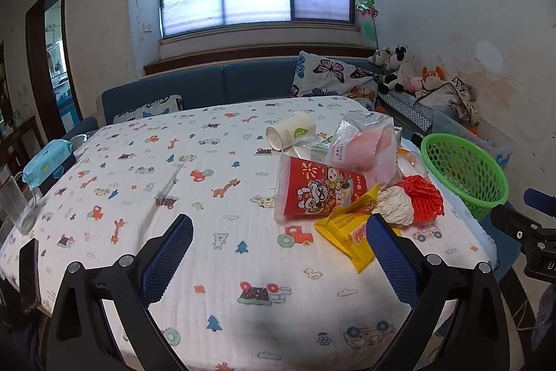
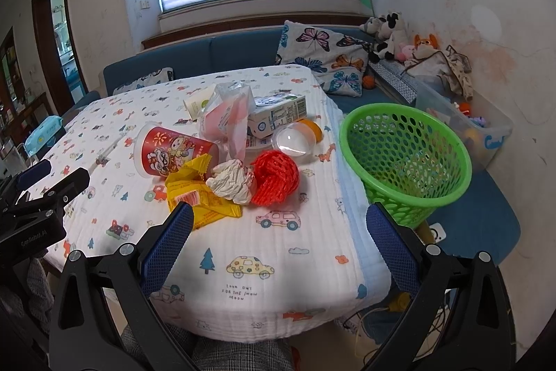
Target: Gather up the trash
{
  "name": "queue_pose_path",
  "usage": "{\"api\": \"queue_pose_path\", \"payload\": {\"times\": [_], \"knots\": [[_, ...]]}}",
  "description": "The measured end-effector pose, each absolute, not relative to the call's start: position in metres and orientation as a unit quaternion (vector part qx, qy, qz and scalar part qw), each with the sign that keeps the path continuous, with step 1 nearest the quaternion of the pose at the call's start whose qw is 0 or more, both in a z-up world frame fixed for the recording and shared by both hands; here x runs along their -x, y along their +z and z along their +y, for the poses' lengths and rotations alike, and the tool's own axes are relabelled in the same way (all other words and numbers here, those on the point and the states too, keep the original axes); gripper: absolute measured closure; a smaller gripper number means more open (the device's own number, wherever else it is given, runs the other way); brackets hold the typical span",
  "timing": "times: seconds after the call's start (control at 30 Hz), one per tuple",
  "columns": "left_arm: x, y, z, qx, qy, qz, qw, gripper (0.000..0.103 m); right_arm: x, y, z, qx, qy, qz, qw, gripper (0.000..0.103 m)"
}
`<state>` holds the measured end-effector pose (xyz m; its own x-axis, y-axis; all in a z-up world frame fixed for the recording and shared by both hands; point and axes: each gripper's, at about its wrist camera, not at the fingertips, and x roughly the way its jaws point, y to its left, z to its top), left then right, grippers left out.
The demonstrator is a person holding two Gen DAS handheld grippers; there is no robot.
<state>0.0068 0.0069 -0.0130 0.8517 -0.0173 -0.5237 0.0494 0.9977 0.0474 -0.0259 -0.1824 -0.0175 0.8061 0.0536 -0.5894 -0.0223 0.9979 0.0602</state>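
Two grippers are mine here, and both hang above the near edge of the worktop (image 1: 215, 169) with nothing between them. My left gripper (image 1: 279, 249) has its blue-padded fingers (image 1: 168, 252) spread wide over bare printed cloth. My right gripper (image 2: 279, 242) is just as wide, its fingers (image 2: 392, 242) framing the near right corner.

The green basket (image 2: 406, 159) sits off the right edge of the worktop, tilted with its mouth toward me, well apart from both grippers.

The trash lies in one heap toward the right edge. Largest is the clear plastic bag (image 2: 226, 117) with pink contents, standing behind the rest. The red printed cup (image 2: 173, 152) lies on its side, mouth to the left, touching the yellow wrapper (image 2: 201, 197), which is the nearest piece to my right gripper's left finger. A milk carton (image 2: 278, 113) lies flat behind the bag. Beside the wrapper, the red foam net (image 2: 274, 179) touches the crumpled white tissue (image 2: 231, 185). A clear capsule half (image 2: 292, 141) rests against an orange one just behind the net. A white paper cup (image 1: 290, 131) lies tipped over at the far side of the heap.

On the left edge I see a blue pack of wipes (image 1: 48, 162) and an empty glass (image 1: 17, 207).
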Motion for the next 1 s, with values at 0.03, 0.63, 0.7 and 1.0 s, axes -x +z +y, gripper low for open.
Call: {"api": "queue_pose_path", "payload": {"times": [0.03,0.63,0.7,1.0], "knots": [[-0.006,-0.014,0.007,-0.029,-0.017,0.272,0.962,0.006,0.026,-0.017,-0.183,-0.025,0.020,0.311,0.950,0.004],[-0.012,-0.013,0.010,-0.028,-0.015,0.274,0.961,0.006,0.018,-0.020,-0.179,-0.020,0.026,0.318,0.948,0.004],[-0.013,-0.014,0.011,-0.027,-0.015,0.277,0.960,0.006,0.017,-0.020,-0.179,-0.020,0.028,0.319,0.947,0.005],[-0.034,-0.014,0.013,-0.033,-0.016,0.286,0.957,0.006,0.007,-0.023,-0.182,-0.021,0.032,0.325,0.945,0.004]]}}
